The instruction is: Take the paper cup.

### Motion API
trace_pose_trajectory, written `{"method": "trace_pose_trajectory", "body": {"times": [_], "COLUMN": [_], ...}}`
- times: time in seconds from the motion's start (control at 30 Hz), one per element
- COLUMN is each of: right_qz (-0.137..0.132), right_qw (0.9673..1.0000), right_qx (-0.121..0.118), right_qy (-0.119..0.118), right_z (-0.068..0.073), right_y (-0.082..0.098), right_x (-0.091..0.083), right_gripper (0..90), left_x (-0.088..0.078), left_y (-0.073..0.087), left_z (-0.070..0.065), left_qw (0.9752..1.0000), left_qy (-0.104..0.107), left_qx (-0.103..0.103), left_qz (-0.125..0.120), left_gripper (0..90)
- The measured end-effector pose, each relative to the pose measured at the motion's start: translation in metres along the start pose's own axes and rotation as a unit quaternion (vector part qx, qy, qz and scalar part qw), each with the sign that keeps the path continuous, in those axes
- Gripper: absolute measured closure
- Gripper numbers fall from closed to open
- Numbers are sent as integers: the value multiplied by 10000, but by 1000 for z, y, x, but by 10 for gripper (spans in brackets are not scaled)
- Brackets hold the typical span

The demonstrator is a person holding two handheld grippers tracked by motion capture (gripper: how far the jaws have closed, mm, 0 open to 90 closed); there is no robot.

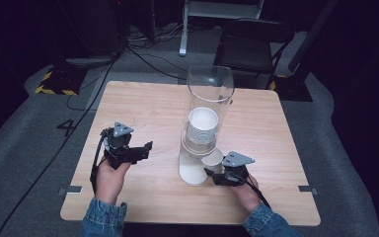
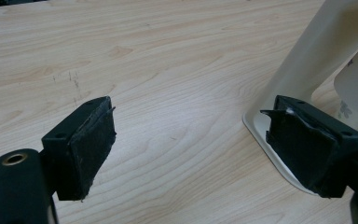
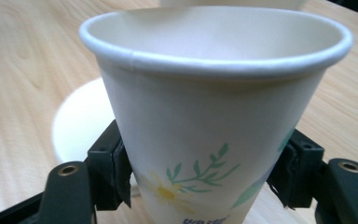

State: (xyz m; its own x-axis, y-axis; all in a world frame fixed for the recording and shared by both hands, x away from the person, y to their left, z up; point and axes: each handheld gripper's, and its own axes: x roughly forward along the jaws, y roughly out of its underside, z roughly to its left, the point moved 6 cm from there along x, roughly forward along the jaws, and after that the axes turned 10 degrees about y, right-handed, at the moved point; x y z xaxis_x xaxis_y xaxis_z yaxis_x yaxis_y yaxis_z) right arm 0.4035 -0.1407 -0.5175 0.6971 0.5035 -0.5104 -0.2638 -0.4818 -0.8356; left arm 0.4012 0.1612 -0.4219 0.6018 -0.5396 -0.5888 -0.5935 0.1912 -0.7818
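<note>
A clear tube dispenser (image 1: 210,94) stands on a white base (image 1: 191,174) at the middle of the wooden table (image 1: 143,103), with a stack of white paper cups (image 1: 202,126) inside. My right gripper (image 1: 213,174) is shut on one paper cup (image 1: 212,159) just under the tube's lower end. In the right gripper view that cup (image 3: 214,107), printed with a daisy and green leaves, sits upright between both pads of the right gripper (image 3: 200,175), with the white base (image 3: 77,126) behind it. My left gripper (image 1: 145,148) is held left of the dispenser, open with nothing in it. In its own view the left gripper (image 2: 189,135) points at bare wood, the dispenser's white stand (image 2: 317,51) at its right.
A black chair (image 1: 254,44) stands beyond the table's far edge. Cables (image 1: 143,54) run over the grey floor, and a yellow-and-black marker (image 1: 54,85) lies at the far left. Bare wood spreads left of the dispenser.
</note>
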Motion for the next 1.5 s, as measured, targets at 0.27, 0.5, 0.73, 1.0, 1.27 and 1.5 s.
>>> {"method": "trace_pose_trajectory", "body": {"times": [0.27,0.5,0.73,1.0,1.27,1.5], "right_qz": [19,-267,-456,-425,-237,142], "right_qw": [9992,9961,9901,9846,9796,9797], "right_qx": [209,569,973,1304,1468,1577], "right_qy": [348,622,909,1085,1353,1230], "right_z": [-23,-54,-87,-117,-144,-153], "right_y": [1,-7,-11,-3,11,26], "right_x": [-5,-17,-27,-24,-16,-4], "right_gripper": [332,330,330,328,326,322], "left_x": [0,0,-2,-6,-9,-7], "left_y": [0,1,4,11,15,17], "left_z": [0,0,1,3,5,4], "left_qw": [10000,10000,10000,9999,9998,9998], "left_qy": [-10,-14,-51,-104,-133,-118], "left_qx": [-8,-6,-29,-35,-82,-79], "left_qz": [-9,-3,22,67,103,134], "left_gripper": [152,153,153,153,153,153]}}
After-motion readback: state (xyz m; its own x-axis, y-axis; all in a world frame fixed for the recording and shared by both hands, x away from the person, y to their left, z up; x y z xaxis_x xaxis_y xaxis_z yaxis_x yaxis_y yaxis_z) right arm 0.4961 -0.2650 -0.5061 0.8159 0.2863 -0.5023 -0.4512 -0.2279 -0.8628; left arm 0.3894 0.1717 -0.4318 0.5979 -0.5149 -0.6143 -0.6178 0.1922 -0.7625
